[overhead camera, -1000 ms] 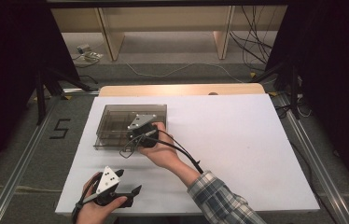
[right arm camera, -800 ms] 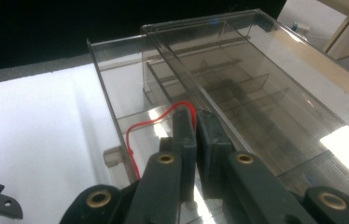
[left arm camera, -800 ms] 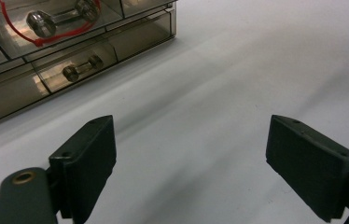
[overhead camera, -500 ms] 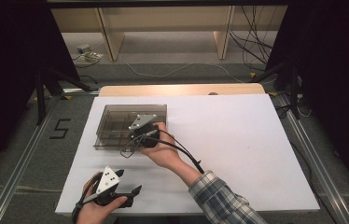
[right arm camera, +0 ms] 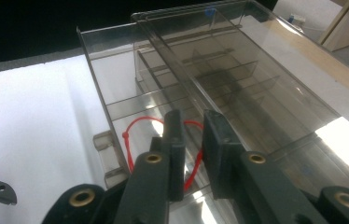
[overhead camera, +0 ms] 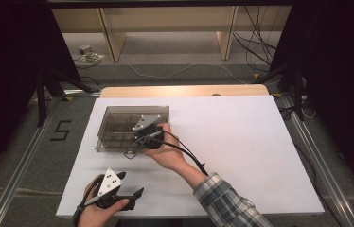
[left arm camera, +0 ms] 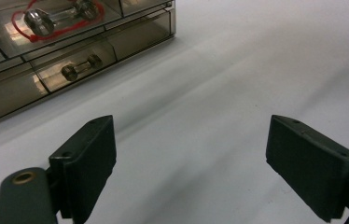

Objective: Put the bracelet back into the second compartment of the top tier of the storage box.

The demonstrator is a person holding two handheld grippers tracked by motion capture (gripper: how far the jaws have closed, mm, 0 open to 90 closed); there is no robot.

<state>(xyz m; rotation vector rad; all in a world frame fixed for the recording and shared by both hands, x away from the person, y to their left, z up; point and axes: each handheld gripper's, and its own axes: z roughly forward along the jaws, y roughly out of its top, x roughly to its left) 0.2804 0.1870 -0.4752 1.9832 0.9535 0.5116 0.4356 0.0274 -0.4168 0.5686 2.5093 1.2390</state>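
A smoked clear box point(overhead camera: 118, 124) sits on the white table point(overhead camera: 241, 142); its pulled-out drawer point(right arm camera: 116, 107) holds a red-looped metal piece point(left arm camera: 53, 18). The right gripper point(right arm camera: 192, 140), jaws just parting and narrowly apart, hangs over that loop point(right arm camera: 137, 126). The left gripper point(left arm camera: 191, 154) is spread wide over bare table.

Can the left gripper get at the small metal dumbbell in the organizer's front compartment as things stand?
Probably not directly: the left gripper has bare table ahead with jaws wide open, but the metal dumbbell lies behind the smoky plastic organizer's front wall.
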